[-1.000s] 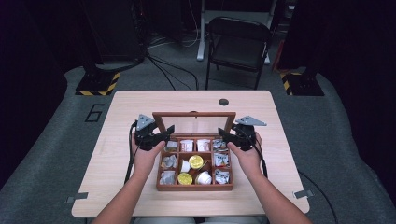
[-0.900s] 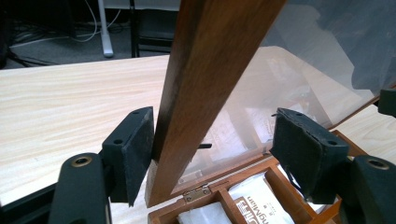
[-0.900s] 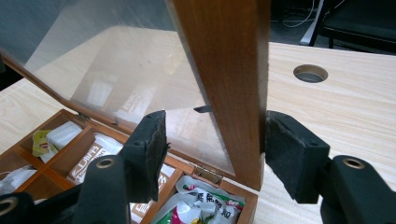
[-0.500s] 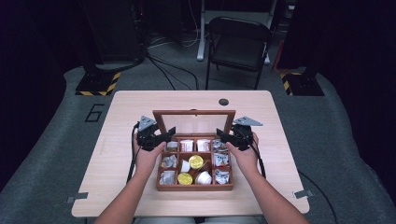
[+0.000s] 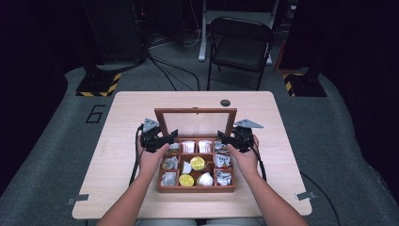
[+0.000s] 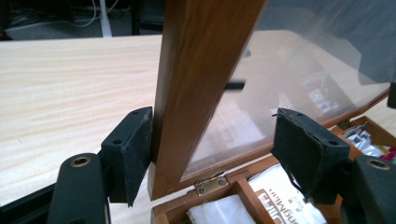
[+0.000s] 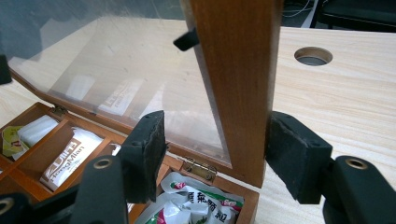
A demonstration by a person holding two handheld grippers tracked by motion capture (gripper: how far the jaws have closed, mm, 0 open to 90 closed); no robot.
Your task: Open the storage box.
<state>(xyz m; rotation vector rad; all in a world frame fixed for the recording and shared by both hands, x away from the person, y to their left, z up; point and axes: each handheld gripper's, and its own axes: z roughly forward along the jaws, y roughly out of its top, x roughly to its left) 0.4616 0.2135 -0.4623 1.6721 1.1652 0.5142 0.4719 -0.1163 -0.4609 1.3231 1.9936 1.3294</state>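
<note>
- Currently the lid (image 5: 196,123) of the wooden box (image 5: 196,187) stands nearly upright on its rear hinges, with its long axis running across between the two grippers.
- Left gripper (image 6: 215,149): jaws released and straddling the lid's side post (image 6: 196,84). One pad (image 6: 133,149) lies against the post's outer face; the other stands apart over the glass pane (image 6: 289,70), with no clamp on the wood.
- Right gripper (image 7: 215,154): jaws likewise released around the opposite post (image 7: 238,79). The outer pad (image 7: 292,154) sits just beside the wood; the inner pad (image 7: 149,149) stands apart from the post on the pane side.
- Both hands are equally near, one at each end of the lid, just above the hinges (image 7: 198,168).
- Judgement: the lid is fully raised; the next move likely withdraws each gripper outward, along the lid's long axis, without tipping it.
- Sachets and cups fill the compartments below the fingers.
</note>
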